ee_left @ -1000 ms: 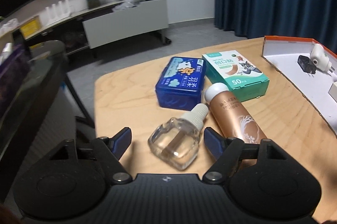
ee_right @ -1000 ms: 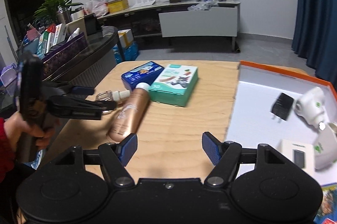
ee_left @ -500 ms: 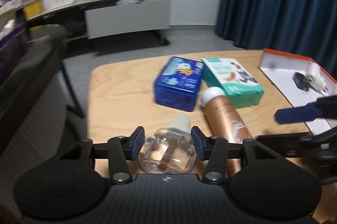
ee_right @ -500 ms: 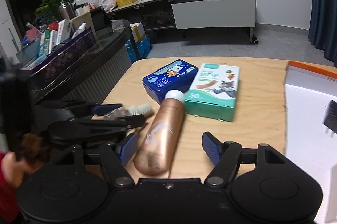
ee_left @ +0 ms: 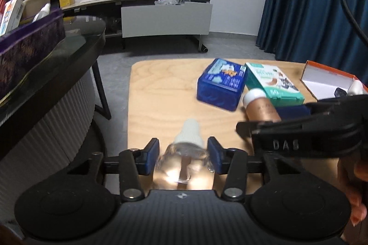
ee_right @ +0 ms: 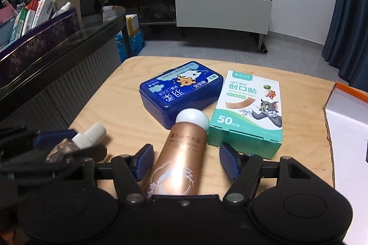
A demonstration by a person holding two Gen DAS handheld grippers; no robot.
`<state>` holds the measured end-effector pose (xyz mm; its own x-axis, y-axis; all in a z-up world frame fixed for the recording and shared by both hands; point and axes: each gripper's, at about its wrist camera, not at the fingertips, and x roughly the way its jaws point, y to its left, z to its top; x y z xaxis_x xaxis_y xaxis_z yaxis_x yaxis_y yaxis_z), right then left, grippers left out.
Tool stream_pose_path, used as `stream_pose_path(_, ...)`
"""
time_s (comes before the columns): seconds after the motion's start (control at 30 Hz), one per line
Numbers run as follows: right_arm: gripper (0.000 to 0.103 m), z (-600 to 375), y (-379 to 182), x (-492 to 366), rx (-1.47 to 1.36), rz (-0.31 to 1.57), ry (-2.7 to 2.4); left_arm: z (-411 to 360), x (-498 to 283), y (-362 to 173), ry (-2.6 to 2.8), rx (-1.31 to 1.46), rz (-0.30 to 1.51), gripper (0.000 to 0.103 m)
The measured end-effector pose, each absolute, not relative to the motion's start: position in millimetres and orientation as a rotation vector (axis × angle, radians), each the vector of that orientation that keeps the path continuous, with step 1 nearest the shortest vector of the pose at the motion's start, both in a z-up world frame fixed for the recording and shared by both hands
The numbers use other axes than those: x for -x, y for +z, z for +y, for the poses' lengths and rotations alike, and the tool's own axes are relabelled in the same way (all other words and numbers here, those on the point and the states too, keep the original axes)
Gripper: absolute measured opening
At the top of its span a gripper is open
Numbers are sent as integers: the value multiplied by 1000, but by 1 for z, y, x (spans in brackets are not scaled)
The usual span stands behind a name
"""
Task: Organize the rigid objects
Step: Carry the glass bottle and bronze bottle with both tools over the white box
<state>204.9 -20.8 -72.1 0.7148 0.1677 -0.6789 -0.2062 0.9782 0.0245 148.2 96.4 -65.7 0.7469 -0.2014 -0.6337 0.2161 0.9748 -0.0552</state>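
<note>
A clear glass bottle [ee_left: 184, 164] with a white ribbed cap lies between the blue pads of my left gripper [ee_left: 184, 153], which press on its sides while the jaws ease slightly open. The right wrist view shows that bottle [ee_right: 66, 148] in the left gripper [ee_right: 73, 143] low at the left. My right gripper [ee_right: 186, 159] straddles the base of a bronze bottle [ee_right: 181, 153] lying on the wooden table [ee_left: 161, 95]; its jaws are closing and the right pad stands off the bottle. Beyond lie a blue case [ee_right: 181, 88] and a green plaster box [ee_right: 248, 111].
A white box with an orange rim [ee_left: 322, 77] sits at the table's right and holds a white plug [ee_left: 356, 86] and a black adapter [ee_left: 340, 91]. A dark glass-topped counter [ee_left: 57, 56] with a purple bin [ee_right: 39, 38] stands left of the table.
My left gripper went from open around the clear bottle to shut on it. The right gripper travelled left from beside the white box and now straddles the bronze bottle.
</note>
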Motion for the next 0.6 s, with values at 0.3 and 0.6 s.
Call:
stream_pose_path(0.3,48,-20,-72,-193,70,705,248,93,-130,-71,-223,-87,648,57)
stream_pose_path(0.6,47,-36,-62,-158,71,664,293,86,-122,-60,-210,-74,622,50)
